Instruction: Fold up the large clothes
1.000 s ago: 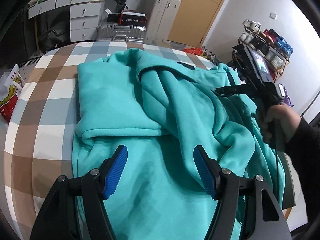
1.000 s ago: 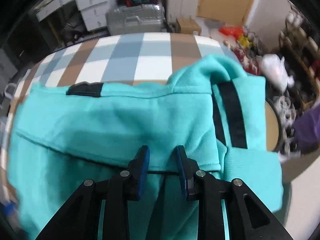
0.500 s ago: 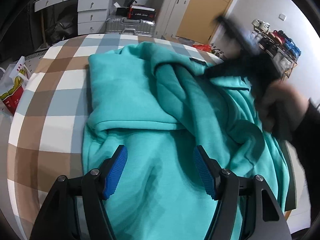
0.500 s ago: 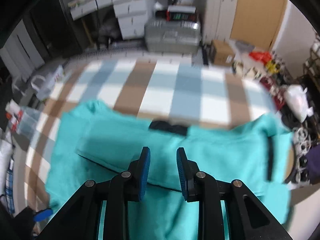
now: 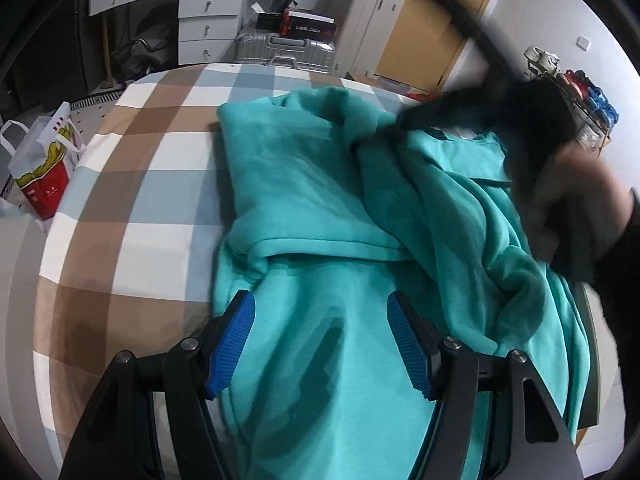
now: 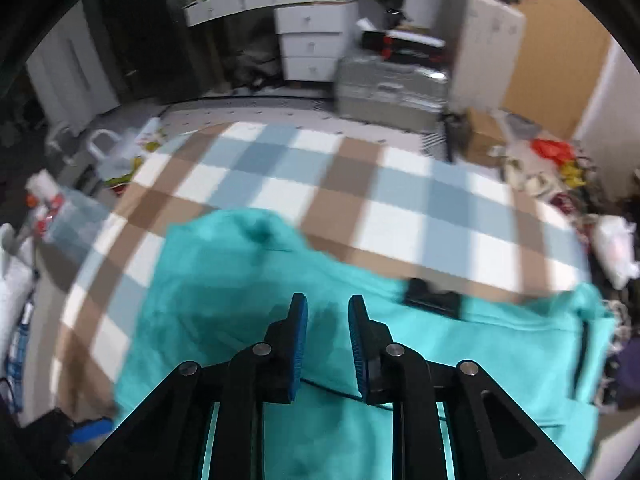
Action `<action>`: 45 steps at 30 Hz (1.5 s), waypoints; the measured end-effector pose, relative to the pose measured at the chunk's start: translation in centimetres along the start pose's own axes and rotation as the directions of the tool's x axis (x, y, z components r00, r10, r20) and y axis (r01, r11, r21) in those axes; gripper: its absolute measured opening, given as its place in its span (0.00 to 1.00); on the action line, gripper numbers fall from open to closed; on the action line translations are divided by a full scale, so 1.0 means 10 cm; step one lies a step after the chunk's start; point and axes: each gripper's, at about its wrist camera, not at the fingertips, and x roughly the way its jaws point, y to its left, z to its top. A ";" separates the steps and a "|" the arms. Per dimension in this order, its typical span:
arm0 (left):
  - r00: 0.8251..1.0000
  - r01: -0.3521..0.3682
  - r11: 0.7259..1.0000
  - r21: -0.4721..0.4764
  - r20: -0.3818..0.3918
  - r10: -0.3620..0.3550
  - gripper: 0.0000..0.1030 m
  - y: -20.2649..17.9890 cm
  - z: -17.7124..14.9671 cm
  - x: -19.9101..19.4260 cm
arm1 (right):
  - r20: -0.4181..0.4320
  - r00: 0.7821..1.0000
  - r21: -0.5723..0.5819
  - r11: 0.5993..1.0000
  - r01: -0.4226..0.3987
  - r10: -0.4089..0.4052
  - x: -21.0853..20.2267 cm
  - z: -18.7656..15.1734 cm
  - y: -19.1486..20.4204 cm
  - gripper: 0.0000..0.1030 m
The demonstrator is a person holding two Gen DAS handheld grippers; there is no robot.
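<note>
A large teal hoodie [image 5: 328, 208] lies rumpled on a round table with a checked cloth [image 5: 132, 168]. My left gripper [image 5: 322, 322] is open and empty, low over the garment's near part. The other hand and its gripper [image 5: 532, 128] show blurred at the right, over a raised fold. In the right wrist view the hoodie [image 6: 224, 276] spreads below, with a black patch [image 6: 432, 298] at its far edge. My right gripper [image 6: 327, 320] has its jaws close together with a narrow gap, nothing between them, above the fabric.
The checked cloth [image 6: 320, 184] is bare beyond the hoodie. Off the table stand a silver suitcase [image 5: 284, 48], white drawers [image 5: 208, 20], a red and white bag [image 5: 44, 176] at the left and a shoe rack [image 5: 576, 88] at the right.
My right gripper has lifted and swung left across the hoodie, now seeing much more of the table. The left gripper stayed open and shifted slightly; the sleeve fold moved left.
</note>
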 end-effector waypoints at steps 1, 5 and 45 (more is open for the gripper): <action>1.000 -0.003 1.000 0.001 0.000 0.003 0.62 0.01 0.01 0.01 | -0.066 0.998 -0.025 1.000 0.017 -0.018 0.19 -0.07 0.07 0.18; 1.000 -0.007 1.000 0.004 0.008 0.007 0.62 0.05 0.03 -0.02 | -0.012 0.998 -0.089 0.994 0.057 -0.058 0.19 -0.24 0.13 0.18; 0.921 -0.167 0.975 0.144 -0.330 0.207 0.58 -0.08 1.14 1.41 | -0.059 0.997 0.229 0.971 0.064 -0.052 -0.16 -1.04 -2.11 0.49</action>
